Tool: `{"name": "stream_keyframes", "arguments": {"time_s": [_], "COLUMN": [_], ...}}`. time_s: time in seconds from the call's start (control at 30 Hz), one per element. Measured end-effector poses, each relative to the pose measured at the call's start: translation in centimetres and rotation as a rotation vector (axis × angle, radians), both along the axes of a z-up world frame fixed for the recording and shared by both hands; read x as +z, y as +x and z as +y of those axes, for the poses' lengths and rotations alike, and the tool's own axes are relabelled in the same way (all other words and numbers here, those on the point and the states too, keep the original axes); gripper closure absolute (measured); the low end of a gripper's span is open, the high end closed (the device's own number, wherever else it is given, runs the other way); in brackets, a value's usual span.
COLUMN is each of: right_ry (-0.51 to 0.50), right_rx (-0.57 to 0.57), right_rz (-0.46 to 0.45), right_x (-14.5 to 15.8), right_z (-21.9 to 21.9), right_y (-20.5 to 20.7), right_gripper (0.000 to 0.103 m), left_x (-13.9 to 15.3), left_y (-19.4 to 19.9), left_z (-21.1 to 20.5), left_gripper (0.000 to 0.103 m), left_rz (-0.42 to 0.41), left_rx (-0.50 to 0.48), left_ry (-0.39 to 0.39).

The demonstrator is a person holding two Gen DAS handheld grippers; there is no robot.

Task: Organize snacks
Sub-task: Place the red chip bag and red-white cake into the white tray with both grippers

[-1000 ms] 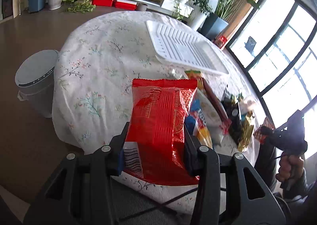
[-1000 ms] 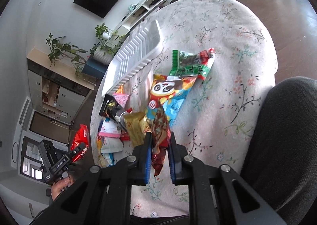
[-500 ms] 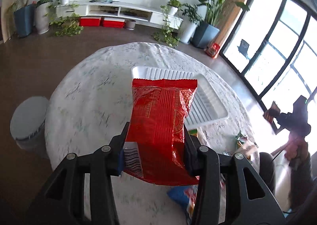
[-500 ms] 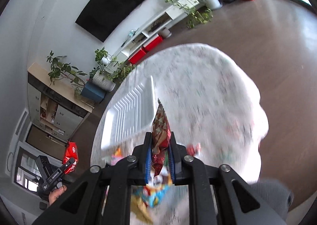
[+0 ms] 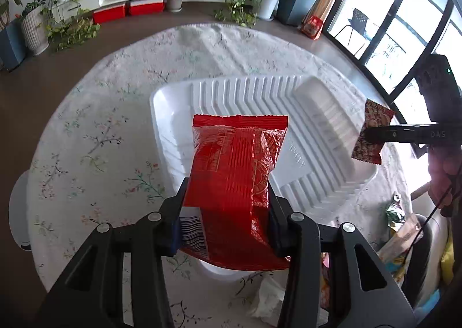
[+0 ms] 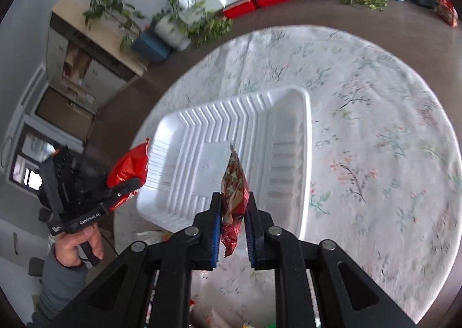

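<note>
Counter: round, under a floral cloth; it fills both wrist views and carries everything I'm working with.

Tray: white ribbed plastic, lying flat at the middle of the counter, with nothing in it that I can see. I take it as the place the snacks are meant to go, which is why I have both tools over it.

Red bag: the larger snack, hanging above the tray's 6 o'clock end. I hold it by its lower part so the rest points out over the tray floor.

Left tongs: closed partway, squeezing the red bag from both sides, barcode corner at the left finger.

Small packet: red with pale shapes, edge-on to my right camera, over the tray's near half.

Right tongs: nearly closed, pinching the small packet at its middle.

Loose snacks: a heap at about 4 o'clock off the tray, not yet sorted; I judge the task barely begun.

In the way: the two tools meet over one tray, so I would lower them at separate ends. A bin sits beyond the counter's 9 o'clock edge, harmless.
</note>
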State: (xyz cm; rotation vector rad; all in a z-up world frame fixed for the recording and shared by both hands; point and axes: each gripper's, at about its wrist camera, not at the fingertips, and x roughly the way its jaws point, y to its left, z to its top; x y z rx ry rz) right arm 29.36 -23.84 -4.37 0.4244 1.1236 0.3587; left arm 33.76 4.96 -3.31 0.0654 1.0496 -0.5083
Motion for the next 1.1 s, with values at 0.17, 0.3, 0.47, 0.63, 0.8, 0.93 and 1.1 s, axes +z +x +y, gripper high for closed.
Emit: {"name": "stream_keyframes", "arguments": {"time_s": [0.17,0.3,0.47,0.63,0.8,0.93,1.1], "right_ry": [-0.028,-0.048,-0.044,-0.037,-0.006,-0.015,0.000], "right_rx": [-0.010,-0.012,-0.024,-0.023,-0.007,0.000,-0.018], "right_rz": [0.050,0.075,0.083,0.072,0.052,0.038,-0.009], "right_x": [-2.7,-3.8,-4.6,-4.6,-4.1,-3.7,-2.0], "right_z": [0.1,-0.1,-0.5,-0.5,-0.2,-0.1,-1.1], "right_y": [2.3,3.1,3.3,3.1,3.0,2.7,1.9], "right_gripper": [0.087,0.087,0.083,0.080,0.058,0.054,0.052], "left_x": [-2.3,-2.9,-2.9,-2.7,-2.1,-1.6,-0.5], "left_y": [0.3,0.1,-0.5,-0.7,-1.3,-1.5,-2.0], "left_z": [-1.0,-1.2,-2.1,-2.5,-2.8,-2.8,-2.7], "left_gripper": [0.061,0.061,0.058,0.055,0.052,0.044,0.036], "left_rz": [0.028,0.029,0.012,-0.003,-0.027,-0.039,-0.071], "left_rx": [-0.009,-0.009,-0.031,-0.031,-0.041,-0.037,-0.030], "left_ry": [0.048,0.056,0.095,0.099,0.101,0.094,0.086]}}
